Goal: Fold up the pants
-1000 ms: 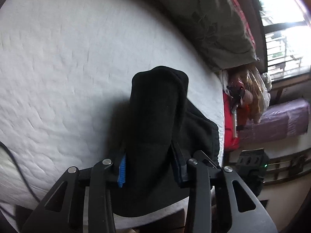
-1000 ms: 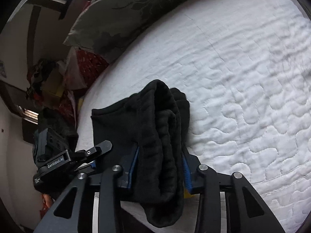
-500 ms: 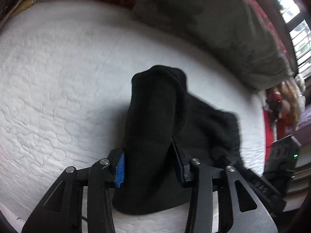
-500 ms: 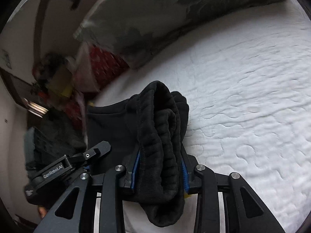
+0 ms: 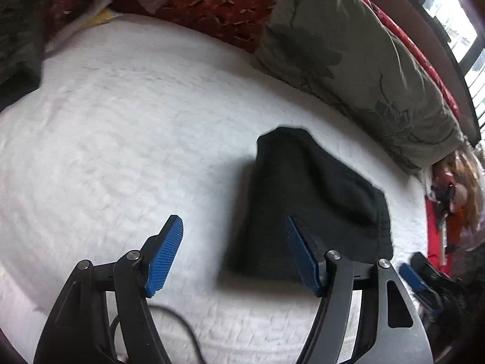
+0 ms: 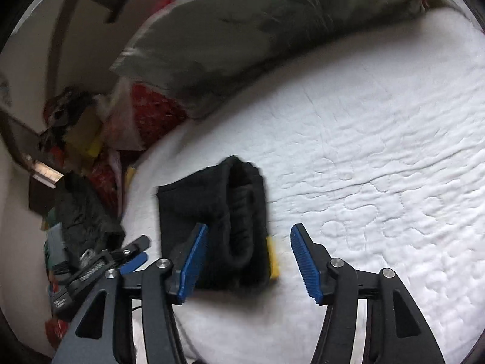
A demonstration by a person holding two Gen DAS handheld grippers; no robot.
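The pants (image 5: 306,209) are seen folded into a compact bundle on the bed (image 5: 121,127); both grippers (left (image 5: 233,257), right (image 6: 248,262)) are spread, holding nothing. Little seems left.

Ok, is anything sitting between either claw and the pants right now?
Nothing visible. The folded pants lie on the white bedspread just ahead of the open left claw and the open right claw, with no object between.

- A home bedroom: a bed (image 5: 127,127) covered with a white quilted bedspread.
- A large grey-green floral pillow (image 5: 357,60) lies along its far edge.
- Window panes (image 5: 454,6) let in daylight.
- Household clutter (image 6: 75,139) is piled beside the bed.
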